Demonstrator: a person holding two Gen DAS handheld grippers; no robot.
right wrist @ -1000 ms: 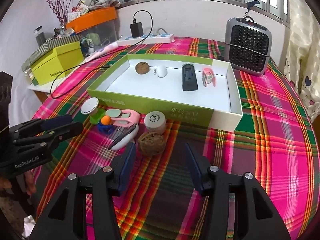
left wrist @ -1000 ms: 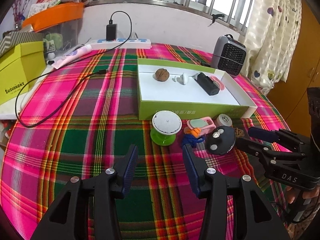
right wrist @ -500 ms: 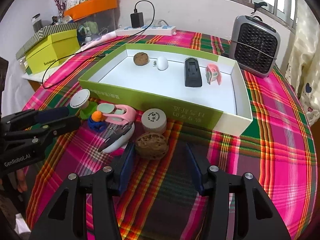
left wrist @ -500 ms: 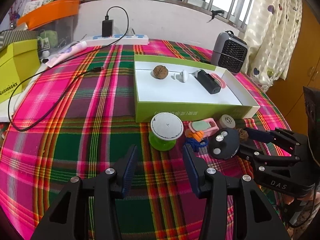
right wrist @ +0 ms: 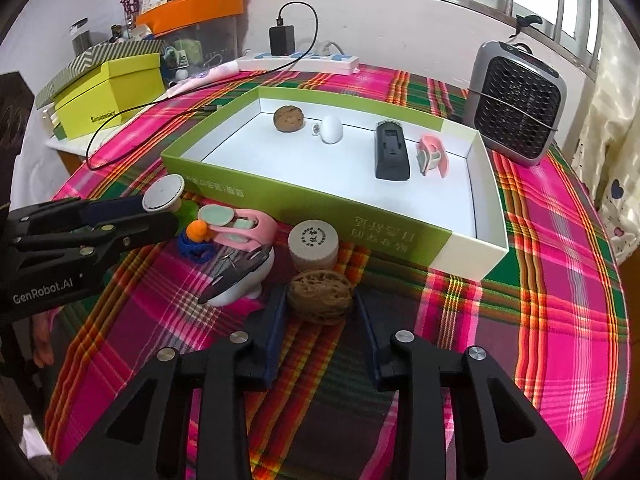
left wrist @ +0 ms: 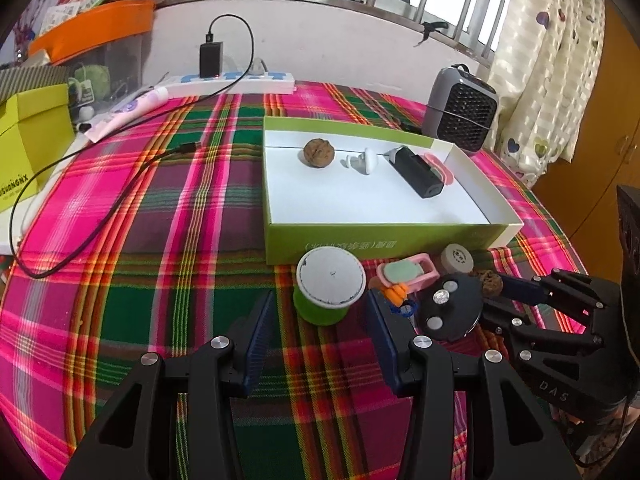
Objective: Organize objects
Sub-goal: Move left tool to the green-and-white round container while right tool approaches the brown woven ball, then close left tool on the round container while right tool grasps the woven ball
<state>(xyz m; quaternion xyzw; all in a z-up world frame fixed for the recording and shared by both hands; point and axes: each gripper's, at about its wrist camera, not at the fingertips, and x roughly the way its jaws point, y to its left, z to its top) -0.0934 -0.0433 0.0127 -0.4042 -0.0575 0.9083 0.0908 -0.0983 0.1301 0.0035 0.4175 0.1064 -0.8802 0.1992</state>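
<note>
A green box [right wrist: 312, 196] with a white inside holds a walnut [right wrist: 289, 118], a white knob [right wrist: 330, 129], a black block [right wrist: 392, 149] and a pink clip [right wrist: 431, 156]. In front of it lie a green spool with a white top [left wrist: 329, 283], a pink case [right wrist: 236, 224], an orange and blue toy [right wrist: 196, 238], a round black-faced gadget [left wrist: 450, 311], a beige round tin [right wrist: 313, 242] and a second walnut [right wrist: 321, 295]. My right gripper [right wrist: 321, 320] is open with its fingers on either side of this walnut. My left gripper [left wrist: 320, 334] is open just short of the spool.
A grey fan heater [right wrist: 518, 104] stands behind the box on the right. A yellow-green shoebox [right wrist: 108, 92], an orange bin [right wrist: 192, 8], a power strip with charger [right wrist: 296, 56] and a black cable [left wrist: 80, 184] lie at the back and left of the plaid cloth.
Both grippers have moved forward and down towards the loose objects. The right fingers now flank the front walnut; the left fingers have come up close to the green spool.
</note>
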